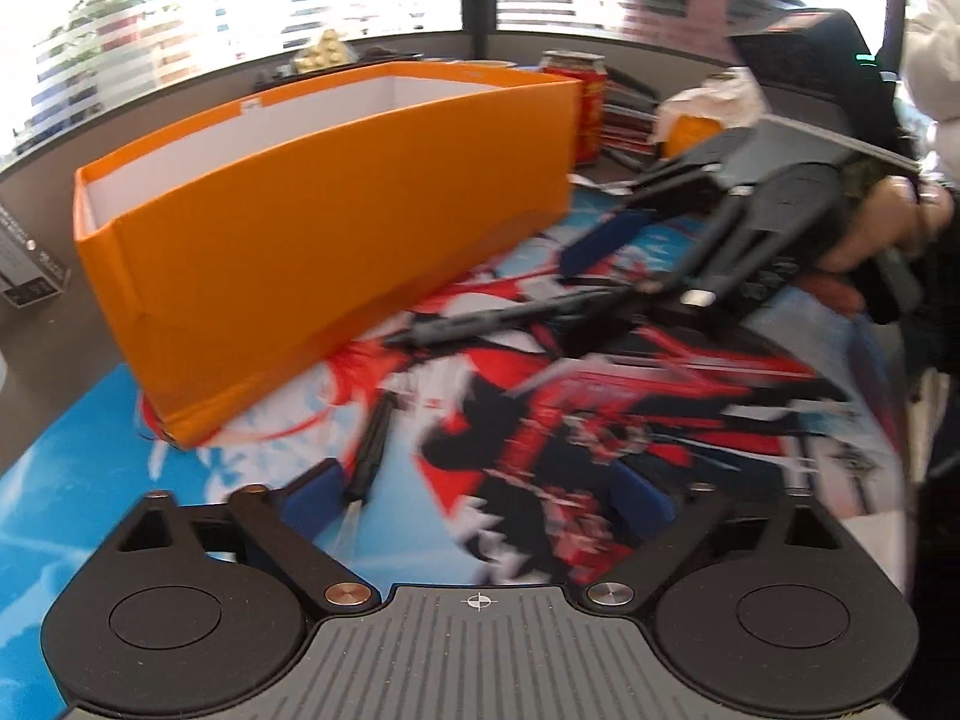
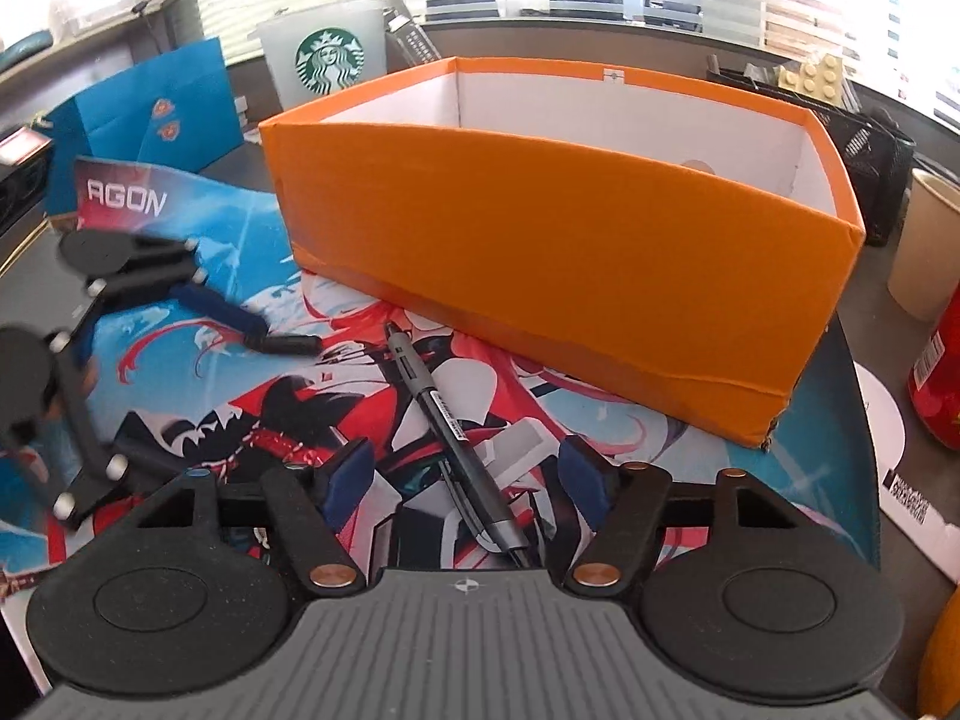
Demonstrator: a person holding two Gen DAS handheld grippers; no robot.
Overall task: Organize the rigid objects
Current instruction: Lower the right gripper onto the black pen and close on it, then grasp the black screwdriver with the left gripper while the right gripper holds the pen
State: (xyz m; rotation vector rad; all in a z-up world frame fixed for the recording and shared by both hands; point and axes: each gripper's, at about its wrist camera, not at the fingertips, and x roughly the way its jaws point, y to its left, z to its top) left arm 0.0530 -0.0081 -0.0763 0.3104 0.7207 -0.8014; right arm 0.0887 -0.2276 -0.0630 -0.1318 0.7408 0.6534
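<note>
An open orange box (image 1: pixel 336 210) (image 2: pixel 540 252) with white inside stands at the back of a printed desk mat (image 1: pixel 690 420) (image 2: pixel 198 300). A long black pen (image 2: pixel 447 420) (image 1: pixel 510 318) lies on the mat between my right gripper's (image 2: pixel 467 474) blue pads, which stand apart from it. A short black pen (image 1: pixel 372 456) (image 2: pixel 294 343) lies just inside the left pad of my left gripper (image 1: pixel 480 495), whose jaws are wide apart. The left wrist view is blurred. A hand (image 1: pixel 888 222) holds the right gripper at upper right there.
Behind the box are a Starbucks cup (image 2: pixel 327 60), a blue paper bag (image 2: pixel 150 108) and a black mesh organizer (image 2: pixel 864 150). A paper cup (image 2: pixel 930 240) and a red can (image 2: pixel 939 372) (image 1: pixel 576 108) stand to the box's right.
</note>
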